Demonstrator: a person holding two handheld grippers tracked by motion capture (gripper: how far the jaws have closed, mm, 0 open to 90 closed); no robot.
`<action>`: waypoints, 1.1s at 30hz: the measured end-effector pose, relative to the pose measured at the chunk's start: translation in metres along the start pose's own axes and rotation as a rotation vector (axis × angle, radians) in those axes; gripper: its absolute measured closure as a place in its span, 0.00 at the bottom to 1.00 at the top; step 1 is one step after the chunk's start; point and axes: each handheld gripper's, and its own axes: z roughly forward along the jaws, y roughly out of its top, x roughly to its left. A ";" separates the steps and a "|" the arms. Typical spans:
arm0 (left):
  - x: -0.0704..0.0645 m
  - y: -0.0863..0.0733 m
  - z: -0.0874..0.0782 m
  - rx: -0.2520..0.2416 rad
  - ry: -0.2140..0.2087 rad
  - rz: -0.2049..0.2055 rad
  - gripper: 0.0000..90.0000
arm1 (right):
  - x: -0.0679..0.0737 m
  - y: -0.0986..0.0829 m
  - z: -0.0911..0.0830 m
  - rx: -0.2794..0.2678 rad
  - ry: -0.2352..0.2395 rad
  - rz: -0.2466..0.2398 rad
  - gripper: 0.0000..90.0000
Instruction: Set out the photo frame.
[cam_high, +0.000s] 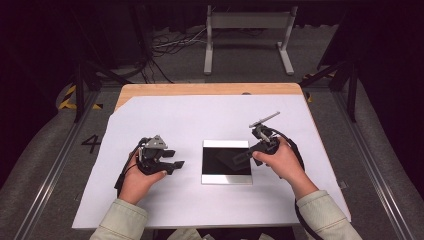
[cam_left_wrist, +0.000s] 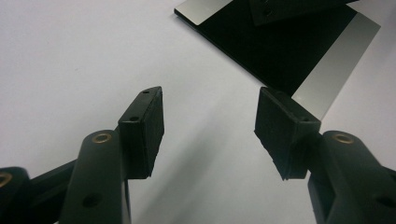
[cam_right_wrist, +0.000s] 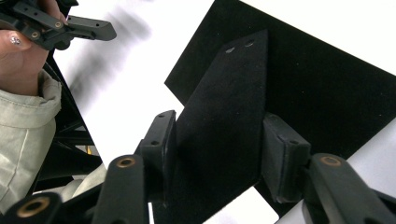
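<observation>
A black square panel (cam_high: 220, 167) with silver strips on its left and right edges lies flat in the middle of the white sheet (cam_high: 165, 125). My right gripper (cam_high: 248, 152) is over the panel's right side, shut on a flat black plate (cam_right_wrist: 224, 126) with two small holes near its far end. The plate hangs just above the panel (cam_right_wrist: 327, 84). My left gripper (cam_high: 176, 165) rests to the left of the panel, open, with nothing between its fingers (cam_left_wrist: 142, 130). In the left gripper view the panel (cam_left_wrist: 280, 51) lies ahead to the right, and the held plate (cam_left_wrist: 289, 7) shows at the top edge.
The white sheet covers most of a wooden table (cam_high: 200, 89). A white metal frame (cam_high: 247, 30) and loose cables (cam_high: 172, 42) are on the floor beyond the table. The person's left hand and its gripper (cam_right_wrist: 60, 28) appear in the right gripper view at top left.
</observation>
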 end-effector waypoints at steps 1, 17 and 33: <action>0.000 0.000 0.000 0.000 0.000 -0.001 0.48 | 0.001 0.000 -0.001 0.000 -0.002 -0.005 0.59; -0.001 0.000 0.000 -0.003 0.003 -0.002 0.48 | 0.017 -0.009 -0.012 0.037 -0.042 -0.095 0.77; 0.000 -0.001 0.001 0.001 0.007 -0.002 0.48 | 0.032 -0.019 -0.024 0.005 0.096 -0.212 0.97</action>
